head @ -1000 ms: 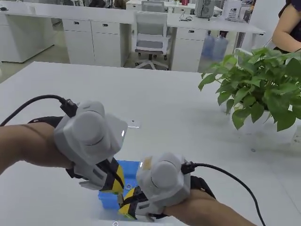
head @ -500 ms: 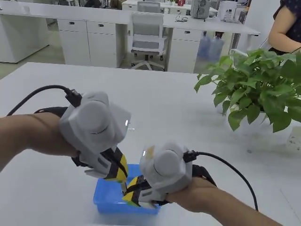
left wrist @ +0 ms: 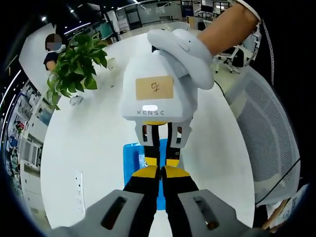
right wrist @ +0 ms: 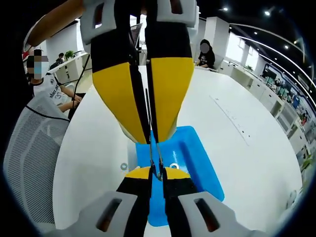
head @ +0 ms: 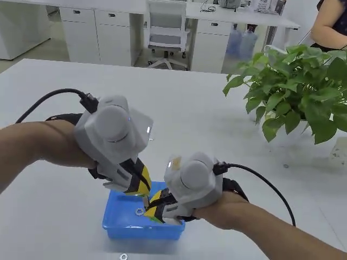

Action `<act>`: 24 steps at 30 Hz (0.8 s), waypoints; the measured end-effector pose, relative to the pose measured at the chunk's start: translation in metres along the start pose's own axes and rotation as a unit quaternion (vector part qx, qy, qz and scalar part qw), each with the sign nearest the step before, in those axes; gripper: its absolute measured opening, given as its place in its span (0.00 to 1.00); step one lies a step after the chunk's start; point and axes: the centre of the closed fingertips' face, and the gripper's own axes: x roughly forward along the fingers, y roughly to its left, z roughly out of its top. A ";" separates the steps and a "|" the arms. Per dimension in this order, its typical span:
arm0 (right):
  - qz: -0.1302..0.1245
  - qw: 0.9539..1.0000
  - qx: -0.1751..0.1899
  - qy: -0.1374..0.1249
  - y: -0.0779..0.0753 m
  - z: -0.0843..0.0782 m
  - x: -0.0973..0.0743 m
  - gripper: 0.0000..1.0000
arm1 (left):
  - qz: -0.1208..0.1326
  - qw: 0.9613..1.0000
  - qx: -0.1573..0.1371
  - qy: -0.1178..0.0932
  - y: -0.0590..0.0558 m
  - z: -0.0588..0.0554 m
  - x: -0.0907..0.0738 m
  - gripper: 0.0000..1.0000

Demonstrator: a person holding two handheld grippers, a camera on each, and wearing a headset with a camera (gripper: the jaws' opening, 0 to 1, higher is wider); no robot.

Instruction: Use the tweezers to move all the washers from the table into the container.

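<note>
The blue container (head: 122, 232) sits on the white tabletop (head: 217, 119) at the lower middle of the head view, open at the top, with both tools meeting over it. 1 washer in the container (head: 140, 211) lies on its floor in the left half, just beside the yellow pad tips. 1 loose washer (head: 123, 257) lies on the tabletop below the container's near wall, at the bottom edge of the frame, near it but not touching. The right gripper view shows both: 1 ring on the blue floor right of the jaws, 1 on the white surface just left of the container's edge.

The left hand-held gripper (head: 138, 188) comes down from the upper left, its jaws drawn together on the tweezers (right wrist: 148, 128), whose thin metal legs run down between its yellow pads. The right hand-held gripper (head: 153, 212) reaches in from the lower right. Its jaws stand almost closed, and the tweezers' tips sit pinched in the narrow slit between them, over the container. Whether the tips carry a washer I cannot tell. A potted plant (head: 293, 86) stands at the upper right, well apart.
</note>
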 end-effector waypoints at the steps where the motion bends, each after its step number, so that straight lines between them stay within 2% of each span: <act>1: 0.000 1.000 0.002 -0.001 -0.002 -0.002 0.001 0.09 | 0.000 1.000 0.000 0.000 0.001 0.000 0.002 0.06; 12: 0.007 1.000 0.013 0.003 -0.009 -0.013 0.016 0.09 | -0.008 1.000 -0.010 0.001 0.009 -0.013 0.016 0.06; 24: 0.021 0.999 0.022 0.009 -0.012 -0.023 0.034 0.10 | -0.014 1.000 -0.024 0.007 0.010 -0.028 0.029 0.06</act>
